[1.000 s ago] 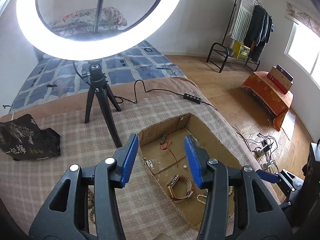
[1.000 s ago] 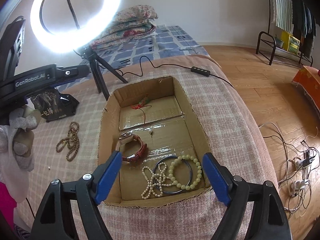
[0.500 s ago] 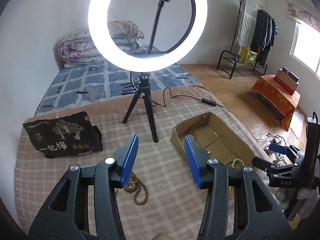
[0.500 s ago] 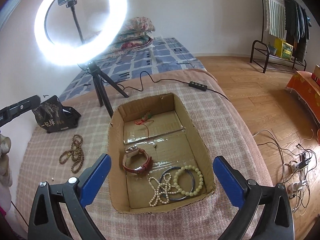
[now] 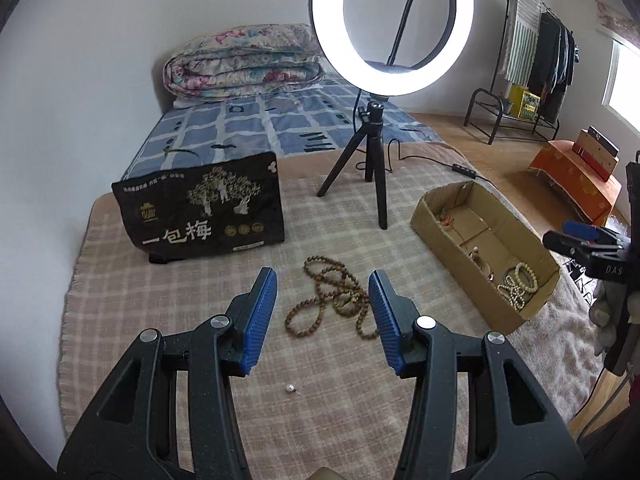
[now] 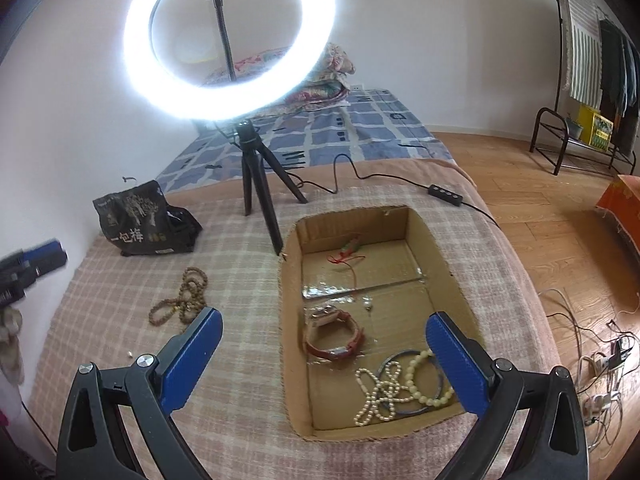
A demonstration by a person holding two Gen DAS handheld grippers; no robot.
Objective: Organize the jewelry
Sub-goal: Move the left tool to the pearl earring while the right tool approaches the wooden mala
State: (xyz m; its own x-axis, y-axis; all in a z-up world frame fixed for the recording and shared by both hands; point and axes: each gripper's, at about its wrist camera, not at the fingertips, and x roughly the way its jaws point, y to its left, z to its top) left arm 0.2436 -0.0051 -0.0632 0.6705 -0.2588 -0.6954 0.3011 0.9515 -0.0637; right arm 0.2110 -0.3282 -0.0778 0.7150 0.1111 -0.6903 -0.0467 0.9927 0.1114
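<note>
1. The left gripper (image 5: pixel 322 316) has swung away from the cardboard box (image 5: pixel 448 236) since a second ago; it now points at the brown bead necklace (image 5: pixel 332 300), which lies in loose loops on the checked blanket (image 5: pixel 160 300) between and just beyond the blue fingers (image 5: pixel 260 312).
2. Its fingers are spread apart and hold nothing — much the same gap as in the earlier frames.
3. A small pale bead (image 5: pixel 289 389) lies alone on the blanket, nearer the camera than the necklace; it was out of view before.
4. The black bag (image 5: pixel 200 212) with gold printing, half a second ago off to the left, now stands behind the necklace, and the ring light (image 5: pixel 390 28) on its tripod has shifted to the right of the view.
5. The right gripper (image 6: pixel 320 352) hovers over the near end of the box (image 6: pixel 290 320), fingers (image 6: pixel 456 360) spread wide and empty — wider than a second ago.
6. Inside the box lie a red-strapped watch (image 6: pixel 334 336), a white pearl strand (image 6: pixel 380 392), a pale bead bracelet (image 6: pixel 424 376) over a blue bangle (image 6: pixel 394 362), and a red cord (image 6: pixel 346 258) at the far end; none has moved.
7. In the right view the necklace (image 6: pixel 182 298) lies on the blanket left of the box, well apart from it.
</note>
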